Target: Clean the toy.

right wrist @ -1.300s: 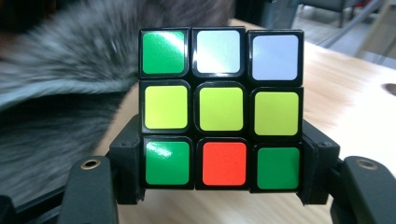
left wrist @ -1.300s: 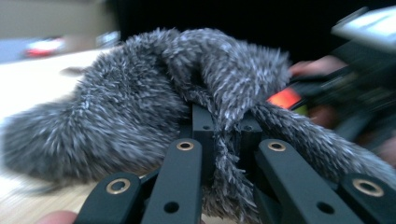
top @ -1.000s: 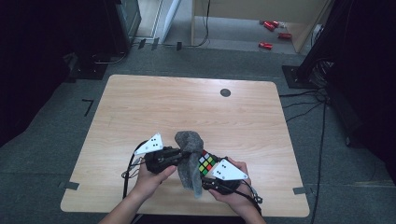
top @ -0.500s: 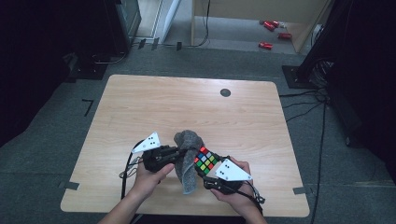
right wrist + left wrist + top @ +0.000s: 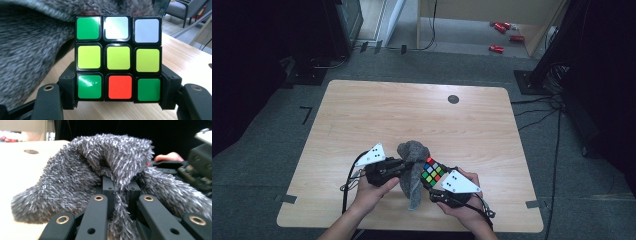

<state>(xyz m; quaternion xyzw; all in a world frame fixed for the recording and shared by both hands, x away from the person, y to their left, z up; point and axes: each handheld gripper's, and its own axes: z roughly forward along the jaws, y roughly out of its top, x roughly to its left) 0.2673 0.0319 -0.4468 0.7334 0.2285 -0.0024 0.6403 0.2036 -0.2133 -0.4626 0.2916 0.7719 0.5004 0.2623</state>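
A fuzzy grey cloth [image 5: 412, 169] is bunched near the table's front edge. My left gripper [image 5: 404, 165] is shut on a fold of it; in the left gripper view the cloth [image 5: 100, 170] is pinched between the black jaws and drapes over them. Right beside it a colour-tiled puzzle cube [image 5: 431, 172] sits between the jaws of my right gripper [image 5: 435, 184], which is shut on its sides. In the right gripper view the cube [image 5: 117, 58] faces me with green, yellow, white and red tiles, and the cloth [image 5: 30, 45] touches its top and left.
The wooden table [image 5: 412, 115] has a small dark round hole [image 5: 453, 99] at the far right. Cables [image 5: 349, 175] trail from the grippers near the front edge. Red items [image 5: 502, 30] lie on the floor beyond the table.
Both hands have shifted a little, with the cloth pressed slightly differently against the cube. The grips stay the same.
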